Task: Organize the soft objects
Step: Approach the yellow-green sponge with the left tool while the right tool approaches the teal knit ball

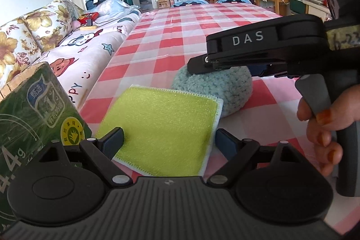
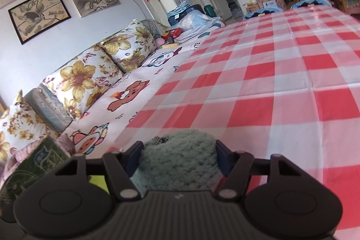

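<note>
Checked red-white tablecloth [image 2: 281, 73], sofa [image 2: 94, 73] beside; right tongs [image 2: 178, 155] apparently clenching teal knit ball [image 2: 180, 159]; left tongs [image 1: 168, 143] released.

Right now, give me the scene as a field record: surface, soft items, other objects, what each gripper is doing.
surface: table with red-and-white checked cloth
soft item 1: teal knitted pad, on the table
soft item 2: yellow-green cloth, flat, in front of the pad and touching it
other: green carton at the table's left edge
right gripper: pads pressed on both sides of the teal knitted pad
left gripper: open over the yellow-green cloth, not gripping it
</note>
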Motion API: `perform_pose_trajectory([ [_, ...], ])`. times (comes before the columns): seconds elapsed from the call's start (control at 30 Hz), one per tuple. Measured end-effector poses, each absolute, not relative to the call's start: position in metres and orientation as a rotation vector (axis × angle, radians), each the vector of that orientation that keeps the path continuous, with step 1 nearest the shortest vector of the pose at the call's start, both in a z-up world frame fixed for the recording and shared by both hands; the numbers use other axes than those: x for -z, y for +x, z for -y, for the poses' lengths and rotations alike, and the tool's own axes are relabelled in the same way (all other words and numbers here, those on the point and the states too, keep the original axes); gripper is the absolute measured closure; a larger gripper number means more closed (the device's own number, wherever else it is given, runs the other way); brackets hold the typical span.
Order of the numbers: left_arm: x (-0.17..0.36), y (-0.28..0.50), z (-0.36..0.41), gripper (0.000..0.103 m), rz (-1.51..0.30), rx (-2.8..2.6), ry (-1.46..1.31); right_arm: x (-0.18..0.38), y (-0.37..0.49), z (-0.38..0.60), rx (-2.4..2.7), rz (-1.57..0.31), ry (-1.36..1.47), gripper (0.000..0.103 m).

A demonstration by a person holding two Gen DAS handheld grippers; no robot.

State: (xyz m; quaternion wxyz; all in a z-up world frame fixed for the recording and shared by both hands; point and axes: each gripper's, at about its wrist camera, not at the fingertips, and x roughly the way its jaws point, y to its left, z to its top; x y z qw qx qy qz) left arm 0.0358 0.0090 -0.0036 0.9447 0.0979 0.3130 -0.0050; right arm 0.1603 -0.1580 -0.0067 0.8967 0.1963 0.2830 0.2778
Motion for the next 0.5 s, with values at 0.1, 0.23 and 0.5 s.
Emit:
perform_pose_trajectory([
  [0.1,0.003,0.037,-0.012,0.0,-0.635,0.019,0.197,0.005,0.155,0.157,-0.622,-0.615,0.405,0.039],
  [0.23,0.003,0.027,-0.012,0.0,-0.631,0.041,0.199,0.001,0.145,0.156,-0.68,-0.654,0.389,0.039],
  [0.5,-0.001,-0.004,0.0,0.007,-0.616,0.1,0.208,-0.01,0.12,0.162,-0.695,-0.713,0.333,0.041],
])
